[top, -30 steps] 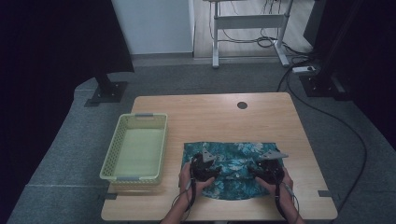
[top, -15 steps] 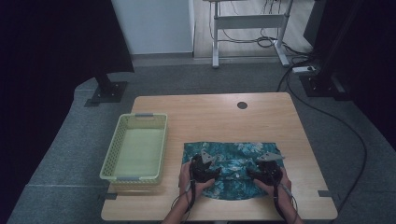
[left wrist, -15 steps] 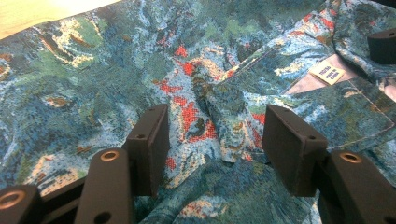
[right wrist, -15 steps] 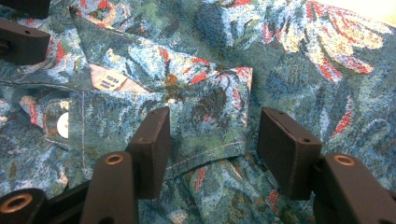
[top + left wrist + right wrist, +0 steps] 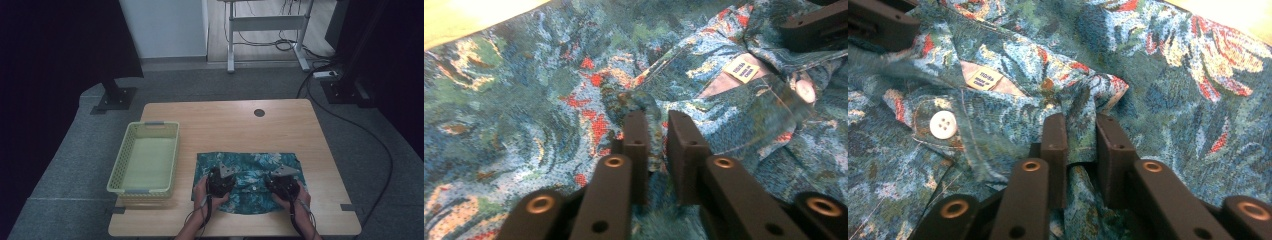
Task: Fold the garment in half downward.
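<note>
Both grippers — left gripper (image 5: 220, 181), right gripper (image 5: 283, 182) — pinch collar folds of the floral shirt (image 5: 250, 165); lift evenly, jaws clamped, toward the counter's (image 5: 225, 117) far edge.

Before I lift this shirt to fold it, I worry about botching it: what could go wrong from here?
1. Each gripper, left and right, pinches only a thin fold of the shirt near the collar, so the cloth might slip out.
2. The basket sits close on the left; swinging fabric could catch it.
</note>
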`<state>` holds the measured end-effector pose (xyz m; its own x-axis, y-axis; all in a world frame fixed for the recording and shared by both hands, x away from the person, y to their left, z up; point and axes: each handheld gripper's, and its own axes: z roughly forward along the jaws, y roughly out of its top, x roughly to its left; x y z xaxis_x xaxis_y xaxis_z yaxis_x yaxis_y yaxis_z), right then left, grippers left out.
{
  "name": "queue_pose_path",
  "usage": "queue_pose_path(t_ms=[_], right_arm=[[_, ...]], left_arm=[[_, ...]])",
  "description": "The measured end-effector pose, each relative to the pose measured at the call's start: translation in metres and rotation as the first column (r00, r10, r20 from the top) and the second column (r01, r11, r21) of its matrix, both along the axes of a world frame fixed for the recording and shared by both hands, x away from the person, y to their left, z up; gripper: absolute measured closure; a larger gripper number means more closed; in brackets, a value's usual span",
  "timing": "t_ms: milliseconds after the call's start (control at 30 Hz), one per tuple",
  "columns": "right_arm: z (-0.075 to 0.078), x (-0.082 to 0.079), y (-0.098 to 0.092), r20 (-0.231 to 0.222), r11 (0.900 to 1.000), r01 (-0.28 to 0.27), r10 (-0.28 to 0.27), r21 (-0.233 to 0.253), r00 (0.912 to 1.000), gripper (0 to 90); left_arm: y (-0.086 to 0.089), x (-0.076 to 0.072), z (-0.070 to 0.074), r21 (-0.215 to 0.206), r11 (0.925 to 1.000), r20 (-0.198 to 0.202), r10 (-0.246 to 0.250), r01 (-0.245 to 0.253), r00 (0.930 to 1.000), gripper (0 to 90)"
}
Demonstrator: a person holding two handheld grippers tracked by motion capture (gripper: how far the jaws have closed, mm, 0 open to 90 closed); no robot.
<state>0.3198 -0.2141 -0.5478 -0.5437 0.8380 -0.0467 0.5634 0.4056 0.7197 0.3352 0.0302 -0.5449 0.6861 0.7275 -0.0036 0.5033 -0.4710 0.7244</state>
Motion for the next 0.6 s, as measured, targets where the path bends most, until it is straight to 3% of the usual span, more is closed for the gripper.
queue_pose_path(t_ms=[333, 600], right_arm=[[-0.0006, -0.0038, 0.0031, 0.032, 1.000, -0.004, 0.005, -0.018, 0.9995, 80.7], [0.0009, -0.0054, -0.0016, 0.018, 0.999, -0.008, 0.007, 0.031, 0.9998, 80.9]], left_arm=[[0.0021, -0.0005, -0.0006, -0.021, 0.9998, 0.004, 0.000, 0.000, 1.0000, 85.4], [0.0055, -0.0022, 0.0020, -0.037, 0.9993, 0.003, -0.006, 0.006, 1.0000, 86.0]])
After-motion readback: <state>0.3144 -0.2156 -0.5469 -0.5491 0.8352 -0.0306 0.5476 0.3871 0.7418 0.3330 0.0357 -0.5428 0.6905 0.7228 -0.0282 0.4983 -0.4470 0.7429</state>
